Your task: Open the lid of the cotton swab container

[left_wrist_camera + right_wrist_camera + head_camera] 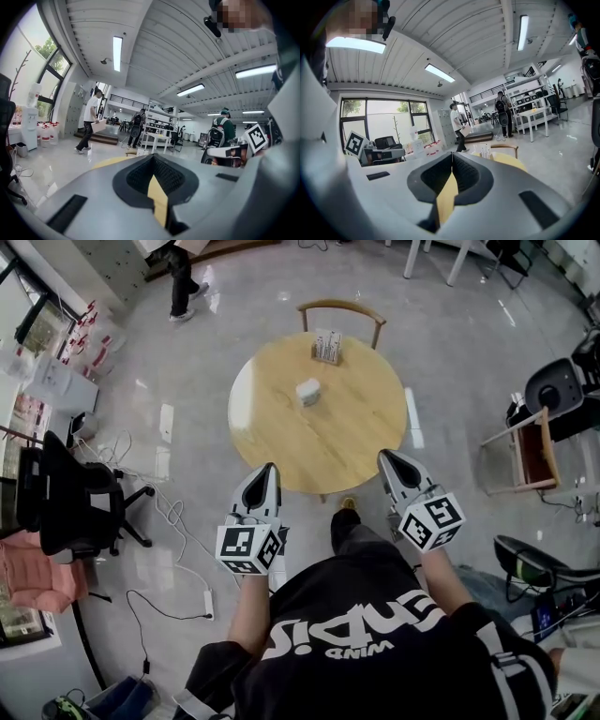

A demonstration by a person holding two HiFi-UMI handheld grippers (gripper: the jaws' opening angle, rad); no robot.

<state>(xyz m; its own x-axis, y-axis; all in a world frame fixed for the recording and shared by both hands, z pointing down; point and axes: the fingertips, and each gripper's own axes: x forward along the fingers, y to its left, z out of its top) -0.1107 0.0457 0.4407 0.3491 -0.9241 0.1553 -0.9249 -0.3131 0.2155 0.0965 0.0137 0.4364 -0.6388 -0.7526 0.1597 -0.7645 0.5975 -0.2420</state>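
A round wooden table (328, 442) stands in front of me. On its far side is a clear box of upright white sticks (327, 346), the cotton swab container as far as I can tell, also seen in the right gripper view (485, 151). A small white box (308, 391) sits nearer the middle. My left gripper (270, 469) hovers just short of the table's near edge, its jaws shut on nothing (153, 157). My right gripper (387, 458) is over the near right edge, likewise shut and empty (452, 154). Both are well short of the boxes.
A wooden chair (341, 310) stands behind the table. A black office chair (80, 502) and loose cables (178, 517) are on the floor to the left. Another wooden chair (532, 451) is at the right. A person (180, 277) walks at the far left.
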